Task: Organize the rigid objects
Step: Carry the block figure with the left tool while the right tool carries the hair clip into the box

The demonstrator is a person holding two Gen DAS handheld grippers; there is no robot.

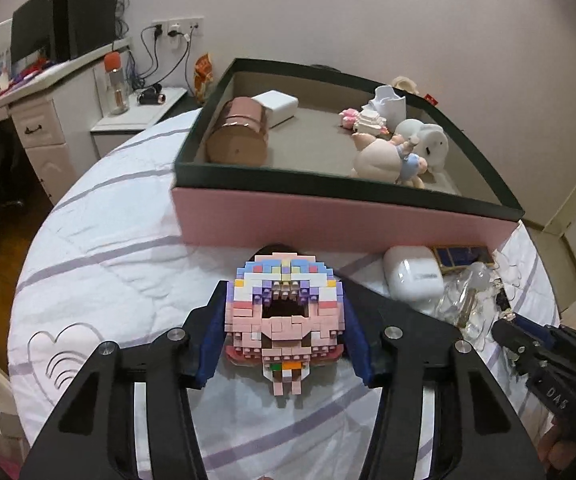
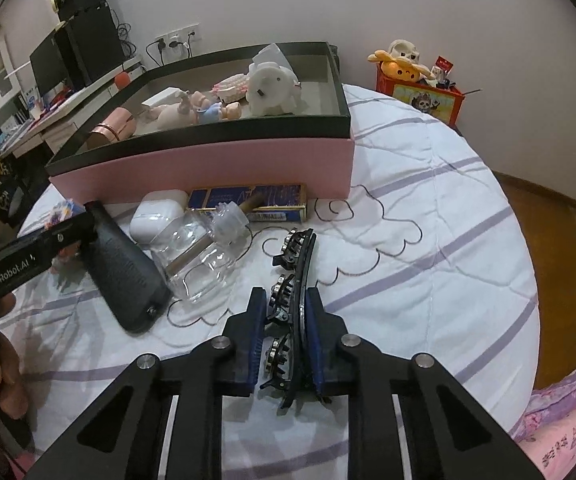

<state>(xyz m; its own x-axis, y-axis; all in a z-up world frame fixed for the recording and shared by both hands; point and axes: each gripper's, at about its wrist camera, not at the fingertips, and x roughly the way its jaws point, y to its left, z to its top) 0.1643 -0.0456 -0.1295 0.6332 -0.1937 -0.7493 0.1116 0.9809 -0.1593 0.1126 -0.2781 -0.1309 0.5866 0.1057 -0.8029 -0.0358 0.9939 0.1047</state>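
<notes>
Pink box w/ dark rim (image 1: pixel 344 220) sits on the bed just beyond both claws, figurines & a copper tin inside. Left claw (image 1: pixel 283 320) is clamped on the pastel brick-built figure (image 1: pixel 283 312), blue pads pressing both its sides, figure just short of the box wall. Right claw (image 2: pixel 285 344) is closed tight on a black hair clip (image 2: pixel 294 288), which lies on the quilt & sticks out ahead of its fingers. Clear bottle (image 2: pixel 201 256) & white earbud case (image 2: pixel 155 218) lie left of the right claw.
</notes>
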